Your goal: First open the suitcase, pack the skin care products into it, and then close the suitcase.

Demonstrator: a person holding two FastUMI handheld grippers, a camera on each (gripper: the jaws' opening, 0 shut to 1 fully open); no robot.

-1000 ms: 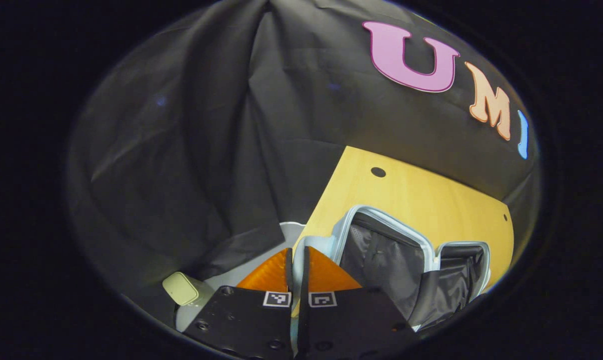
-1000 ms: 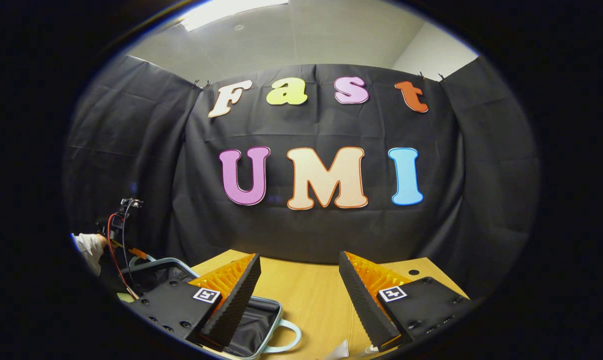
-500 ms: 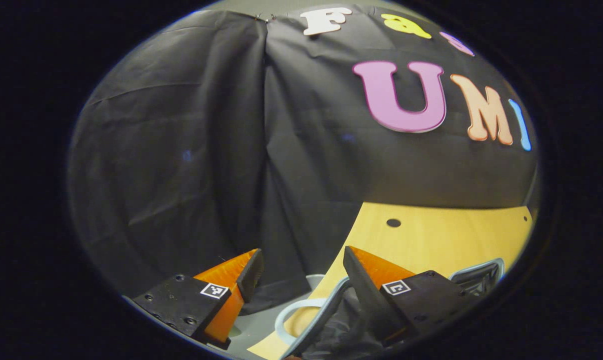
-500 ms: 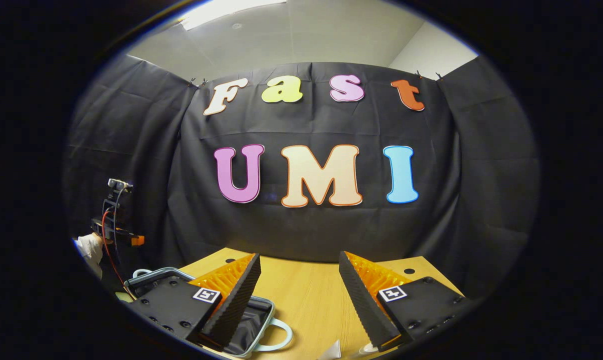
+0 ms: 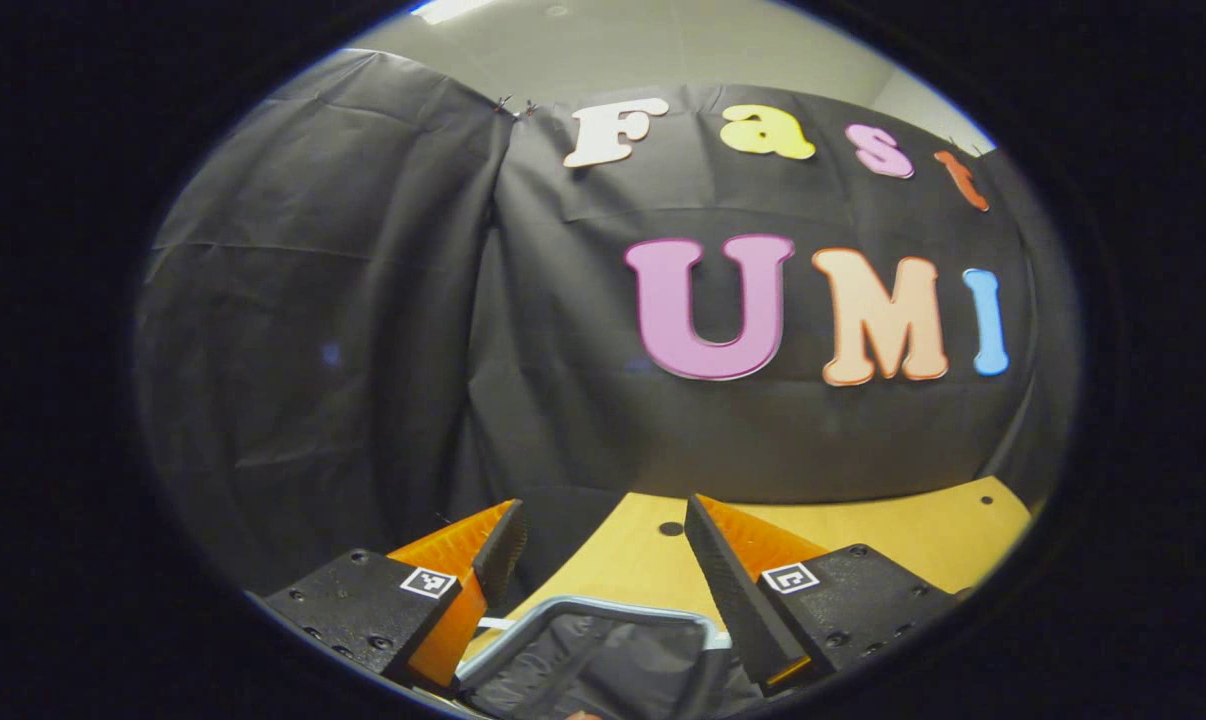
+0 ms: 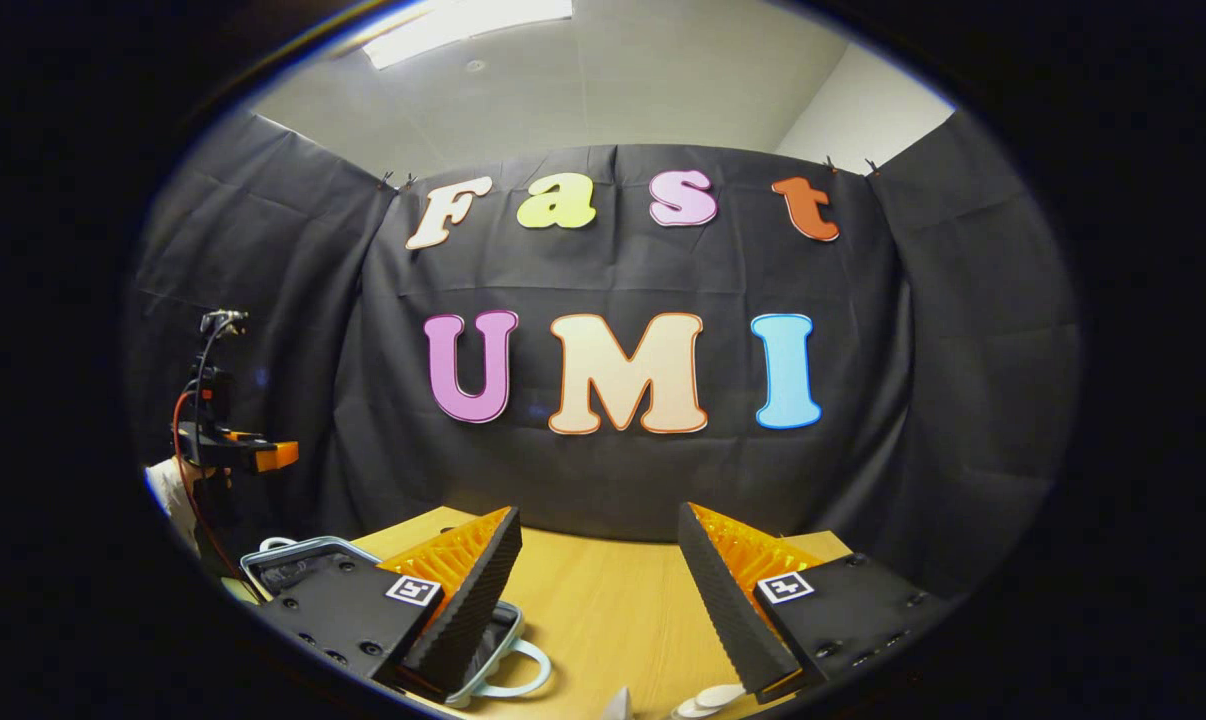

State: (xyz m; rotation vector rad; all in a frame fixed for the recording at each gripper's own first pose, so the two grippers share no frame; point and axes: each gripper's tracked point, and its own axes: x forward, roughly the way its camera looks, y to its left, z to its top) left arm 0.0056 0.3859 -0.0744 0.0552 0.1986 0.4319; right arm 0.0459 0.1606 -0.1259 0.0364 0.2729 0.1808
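Observation:
The suitcase (image 5: 583, 606) lies open on the wooden table (image 5: 863, 530), its dark lining (image 5: 613, 660) showing just below my left gripper (image 5: 600, 525). That gripper is open and holds nothing. In the right gripper view the suitcase rim (image 6: 293, 548) and its pale handle (image 6: 518, 678) sit at the lower left. My right gripper (image 6: 598, 528) hovers open over the table (image 6: 603, 610), empty. Small white skin care items (image 6: 703, 695) peek in at the bottom edge, close to its right finger. The left gripper (image 6: 263, 455) hangs above the suitcase, held by a hand in a white sleeve (image 6: 168, 490).
Black cloth walls the booth behind and to both sides of the table. Small round holes (image 5: 671, 528) mark the tabletop near its far edge. Bare wood stretches between the suitcase and the back wall.
My left gripper went from shut to open, then rose and tilted up, so the suitcase sits lower in its view. The right gripper barely shifted and stayed open.

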